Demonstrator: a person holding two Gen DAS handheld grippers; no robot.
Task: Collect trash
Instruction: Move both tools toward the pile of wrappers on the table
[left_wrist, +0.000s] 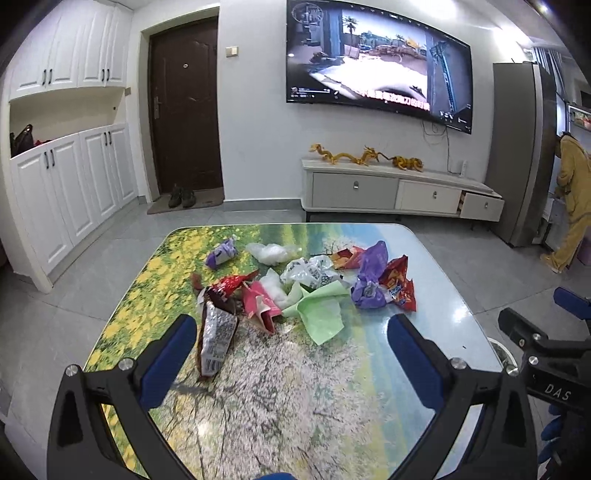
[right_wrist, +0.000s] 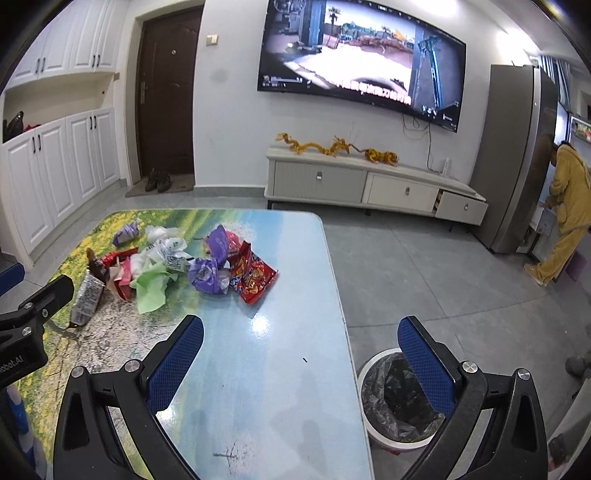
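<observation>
The fingers of the left gripper (left_wrist: 291, 350) and right gripper (right_wrist: 301, 350) spread wide, holding nothing. Ahead of them, crumpled coloured wrappers and plastic scraps (left_wrist: 295, 284) all lie heaped on the flower-printed worktop (left_wrist: 295, 387). Beneath the right fingers, the round white black-lined bin (right_wrist: 373, 373) looks empty, so collecting seems unstarted.

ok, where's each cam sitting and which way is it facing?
Left wrist: on the left gripper, above the table's near end, facing the trash pile and TV; own open fingers and the right gripper at right show.
Right wrist: on the right gripper, over the table's right edge, bin below; own open fingers and the left gripper at left show.
Shared: table, trash pile, TV.
</observation>
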